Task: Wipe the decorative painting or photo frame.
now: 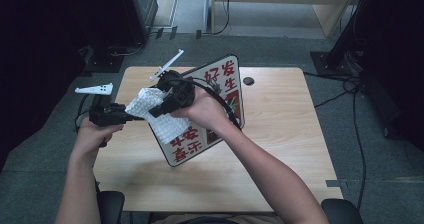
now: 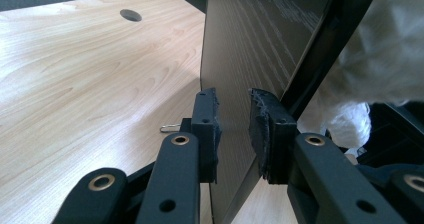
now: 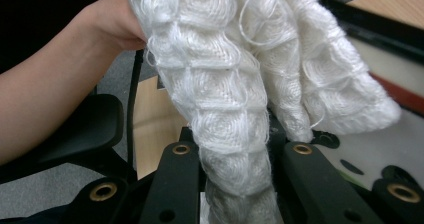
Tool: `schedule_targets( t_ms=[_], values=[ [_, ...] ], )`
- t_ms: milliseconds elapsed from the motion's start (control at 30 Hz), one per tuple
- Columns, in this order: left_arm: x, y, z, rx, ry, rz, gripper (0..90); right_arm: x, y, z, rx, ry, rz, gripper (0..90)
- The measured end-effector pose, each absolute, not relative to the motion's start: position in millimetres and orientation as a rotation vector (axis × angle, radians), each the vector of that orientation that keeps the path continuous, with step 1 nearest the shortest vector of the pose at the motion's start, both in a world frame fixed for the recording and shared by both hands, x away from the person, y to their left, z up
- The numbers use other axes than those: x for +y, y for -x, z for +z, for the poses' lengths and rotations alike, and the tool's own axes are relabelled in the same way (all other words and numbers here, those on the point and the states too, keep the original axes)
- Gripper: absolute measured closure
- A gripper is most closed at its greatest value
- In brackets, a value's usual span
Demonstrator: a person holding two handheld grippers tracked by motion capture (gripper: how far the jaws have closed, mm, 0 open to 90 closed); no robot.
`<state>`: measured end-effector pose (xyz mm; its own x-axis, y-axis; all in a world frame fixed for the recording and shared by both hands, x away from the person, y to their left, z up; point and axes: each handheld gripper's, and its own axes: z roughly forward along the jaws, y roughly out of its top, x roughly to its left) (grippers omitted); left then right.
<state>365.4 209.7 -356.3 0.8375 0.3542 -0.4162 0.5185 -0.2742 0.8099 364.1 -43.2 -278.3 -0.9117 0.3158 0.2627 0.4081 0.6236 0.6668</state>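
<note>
High view: the left gripper (image 1: 131,115) clamps the left edge of the sign board (image 1: 227,84), tilted up off the table (image 1: 280,149). The right gripper (image 1: 156,109), clenched on a white cloth (image 1: 162,119), presses it to the board's printed face. The cloth hides the contact patch

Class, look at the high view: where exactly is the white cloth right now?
The white cloth hangs left of centre, pinched in the right gripper and draped over the upper left edge of the tilted sign board, which the left gripper grips.
</note>
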Motion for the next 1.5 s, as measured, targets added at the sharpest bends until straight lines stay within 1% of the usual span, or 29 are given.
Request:
schedule_targets(
  t_ms=[667, 1500],
  values=[
    [209.8, -365.2, -356.2, 0.657, -1.892, -0.183, 73.7, -43.6, -358.4, -301.0, -2.726, 0.603, -1.12, 77.2],
    [209.6, -365.3, -357.1, 0.657, -1.896, -0.18, 73.2, -45.6, -350.3, -338.7, -2.727, 0.579, -1.074, 77.2]
  ],
)
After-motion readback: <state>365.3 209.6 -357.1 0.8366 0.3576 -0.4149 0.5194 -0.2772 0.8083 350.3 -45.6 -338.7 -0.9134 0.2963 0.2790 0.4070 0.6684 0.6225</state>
